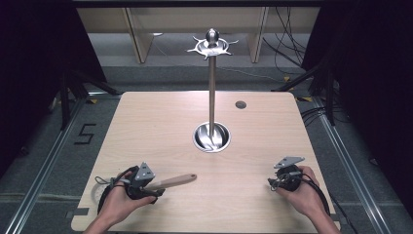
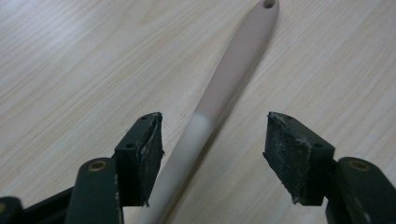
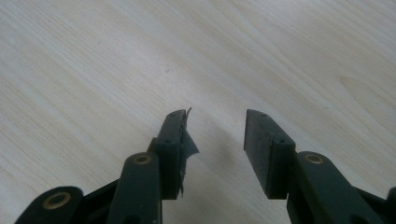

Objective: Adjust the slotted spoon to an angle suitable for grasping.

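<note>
At the near left of the desk (image 1: 253,126), the left gripper (image 2: 212,149) stands released, its jaws wide on either side of a pale utensil handle (image 2: 224,88) that lies flat on the wood, neither pad pressing on it. The handle's long axis runs from the gripper toward the right and slightly far, ending in a hanging hole. The right gripper (image 3: 217,140), also released and holding nothing, rests well apart at the near right. A tall metal hanging stand (image 1: 212,92) rises from the desk's centre, beyond both.
</note>
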`<move>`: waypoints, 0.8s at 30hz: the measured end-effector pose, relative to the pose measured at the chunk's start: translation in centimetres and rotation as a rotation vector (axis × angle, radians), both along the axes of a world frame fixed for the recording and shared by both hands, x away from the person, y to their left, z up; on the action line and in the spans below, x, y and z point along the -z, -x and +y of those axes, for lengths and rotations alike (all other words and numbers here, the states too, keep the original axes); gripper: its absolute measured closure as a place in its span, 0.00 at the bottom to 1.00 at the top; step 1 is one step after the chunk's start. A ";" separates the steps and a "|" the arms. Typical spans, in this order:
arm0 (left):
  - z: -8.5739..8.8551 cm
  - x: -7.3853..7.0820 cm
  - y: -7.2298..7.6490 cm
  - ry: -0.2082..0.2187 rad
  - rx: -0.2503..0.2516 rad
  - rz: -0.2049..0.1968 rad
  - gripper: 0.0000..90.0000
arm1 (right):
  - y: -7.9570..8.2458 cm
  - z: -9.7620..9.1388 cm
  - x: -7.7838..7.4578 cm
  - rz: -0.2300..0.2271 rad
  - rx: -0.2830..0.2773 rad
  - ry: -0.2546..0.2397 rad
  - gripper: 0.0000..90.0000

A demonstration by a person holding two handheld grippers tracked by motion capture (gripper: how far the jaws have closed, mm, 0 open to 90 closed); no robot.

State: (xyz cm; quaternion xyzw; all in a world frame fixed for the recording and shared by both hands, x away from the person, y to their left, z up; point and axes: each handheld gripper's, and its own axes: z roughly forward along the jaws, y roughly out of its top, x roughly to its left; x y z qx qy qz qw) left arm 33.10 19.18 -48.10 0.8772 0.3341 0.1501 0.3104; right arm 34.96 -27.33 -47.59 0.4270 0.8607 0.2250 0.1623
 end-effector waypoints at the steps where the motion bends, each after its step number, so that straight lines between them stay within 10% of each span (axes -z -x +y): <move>1: -0.1 -0.1 0.0 -0.004 0.007 0.016 0.42 | 0.0 0.0 0.0 0.000 0.000 -0.001 0.66; 15: -1.5 -0.8 -1.0 0.057 0.041 0.089 0.75 | -0.1 -0.4 0.4 0.007 0.006 -0.021 0.65; 24: -2.6 -0.3 -0.6 -0.042 0.091 0.139 0.96 | 0.2 -0.4 0.0 -0.014 0.005 -0.018 0.64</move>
